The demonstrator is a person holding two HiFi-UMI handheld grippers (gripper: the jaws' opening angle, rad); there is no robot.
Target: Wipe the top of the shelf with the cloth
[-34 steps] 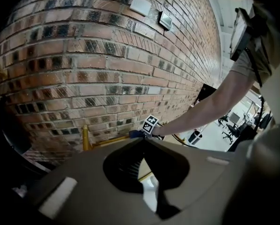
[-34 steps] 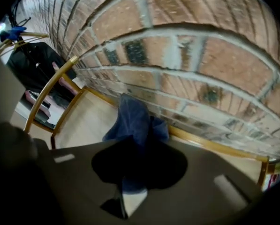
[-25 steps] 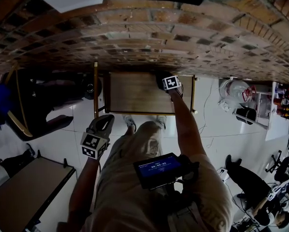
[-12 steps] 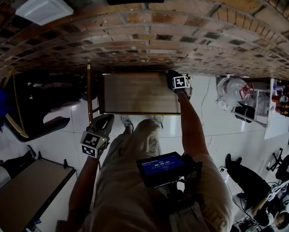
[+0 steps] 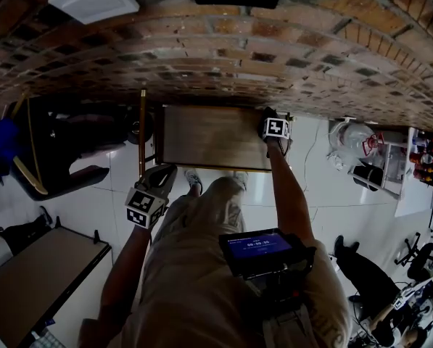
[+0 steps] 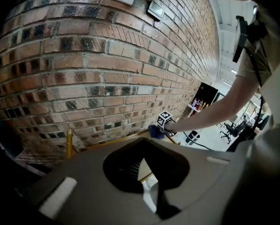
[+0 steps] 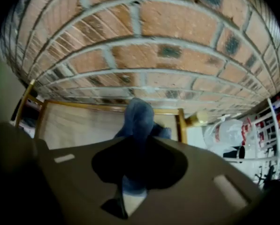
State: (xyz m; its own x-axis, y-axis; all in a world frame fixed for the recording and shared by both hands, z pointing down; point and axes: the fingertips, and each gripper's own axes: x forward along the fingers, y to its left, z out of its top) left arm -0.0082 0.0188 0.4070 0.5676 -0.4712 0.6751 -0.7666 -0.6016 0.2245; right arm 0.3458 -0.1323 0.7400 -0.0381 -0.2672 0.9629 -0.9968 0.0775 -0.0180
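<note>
- Blue crumpled cloth [image 7: 139,118] is clamped in the right hand-held gripper [image 7: 132,182], pressed onto the right end of the pale wood-topped, gold-framed shelf [image 7: 83,125].
- Gold corner rail [image 7: 181,125] just beside it could snag the bunched cloth and tug it loose.
- Left hand-held gripper [image 6: 142,172] hangs before the shelf, jaws together and empty, steadying nothing.

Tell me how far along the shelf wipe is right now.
Done: the cloth is clamped in the right gripper and down on the shelf top. In hand: it sits at the top's right end, by the brick wall. The left gripper hangs empty, off the shelf. Left: the surface shows no wipe marks, so coverage is unclear; probably passes toward the left end.
</note>
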